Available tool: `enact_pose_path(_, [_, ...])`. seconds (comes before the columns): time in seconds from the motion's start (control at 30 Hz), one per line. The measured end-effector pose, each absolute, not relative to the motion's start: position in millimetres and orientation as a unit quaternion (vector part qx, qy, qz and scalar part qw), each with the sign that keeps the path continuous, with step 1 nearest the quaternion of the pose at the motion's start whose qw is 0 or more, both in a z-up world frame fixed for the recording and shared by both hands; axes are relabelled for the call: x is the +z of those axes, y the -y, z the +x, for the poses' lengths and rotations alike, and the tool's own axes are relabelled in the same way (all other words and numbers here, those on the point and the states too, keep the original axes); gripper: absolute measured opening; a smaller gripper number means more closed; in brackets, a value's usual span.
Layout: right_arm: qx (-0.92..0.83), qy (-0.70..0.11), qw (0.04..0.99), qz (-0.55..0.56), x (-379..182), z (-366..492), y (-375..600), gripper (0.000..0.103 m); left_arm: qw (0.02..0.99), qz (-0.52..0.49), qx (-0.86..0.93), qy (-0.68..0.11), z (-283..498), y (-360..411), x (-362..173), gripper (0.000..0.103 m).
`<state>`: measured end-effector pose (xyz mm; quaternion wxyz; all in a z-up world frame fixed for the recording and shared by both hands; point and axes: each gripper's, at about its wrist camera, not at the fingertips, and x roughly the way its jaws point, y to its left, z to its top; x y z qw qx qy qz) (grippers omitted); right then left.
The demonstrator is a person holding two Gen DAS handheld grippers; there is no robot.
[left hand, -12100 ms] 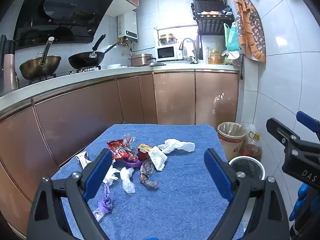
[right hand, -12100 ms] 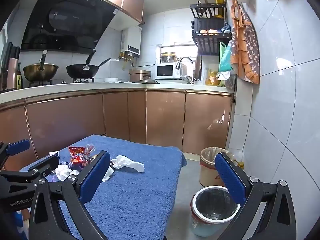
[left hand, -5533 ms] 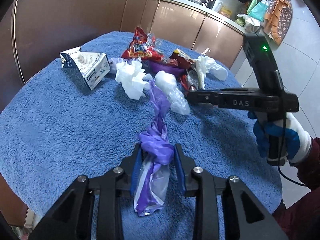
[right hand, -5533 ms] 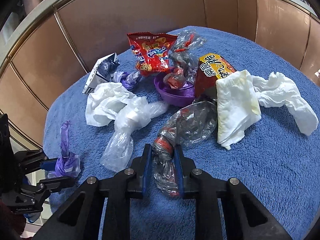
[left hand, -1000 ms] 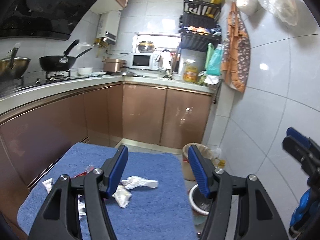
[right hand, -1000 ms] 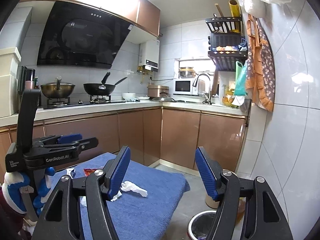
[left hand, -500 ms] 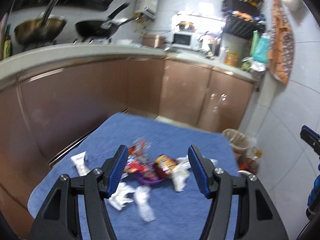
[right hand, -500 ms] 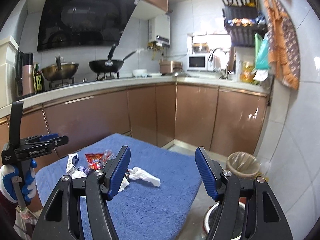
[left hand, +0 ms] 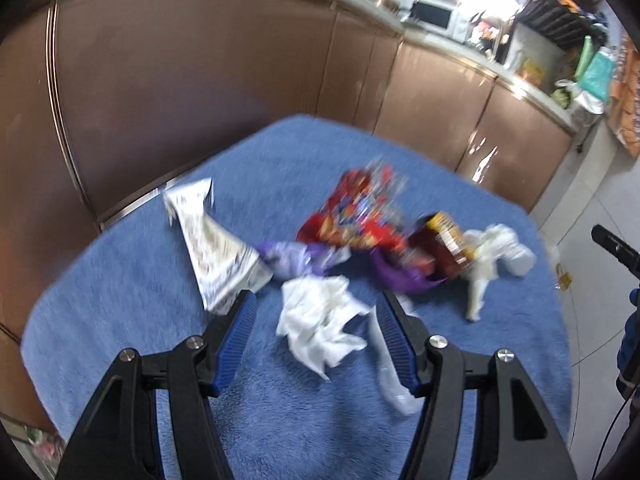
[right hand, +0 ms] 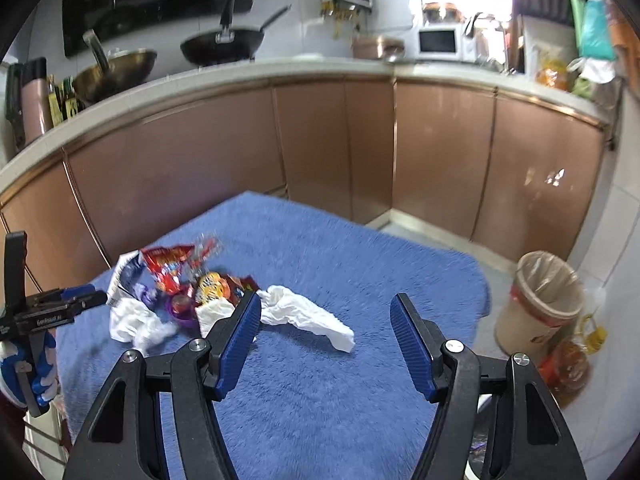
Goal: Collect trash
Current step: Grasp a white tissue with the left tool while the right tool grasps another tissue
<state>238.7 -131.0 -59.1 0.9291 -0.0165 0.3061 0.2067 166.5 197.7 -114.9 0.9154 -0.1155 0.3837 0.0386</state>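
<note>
Both empty and spread, the left gripper (left hand: 316, 320) frames the crumpled tissue (left hand: 320, 322) just ahead, while the right gripper (right hand: 326, 326) faces the long tissue (right hand: 304, 316) lying crosswise beyond that.

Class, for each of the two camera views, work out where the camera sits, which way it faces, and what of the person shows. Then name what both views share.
Left wrist: sits behind the left gripper, angled down at a crumpled white tissue on the blue towel; a blue-gloved hand shows at the right edge.
Right wrist: sits behind the right gripper, facing the cabinets and the lined bin; the left gripper is at the left edge.
Shared: towel, red snack wrapper, tissue.
</note>
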Motion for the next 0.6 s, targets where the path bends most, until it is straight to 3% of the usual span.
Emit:
enact_pose_path(0.43, [0.251, -0.366, 0.895, -0.047, -120, 306, 88, 0.066, 0.893, -0.168, 0.036, -0.417, 194, -205, -157, 0.06])
enact_pose_path(0.6, [0.258, -0.38, 0.886, -0.052, -134, 318, 82, 0.066, 0.894, -0.167, 0.03, -0.416, 195, -201, -162, 0.047])
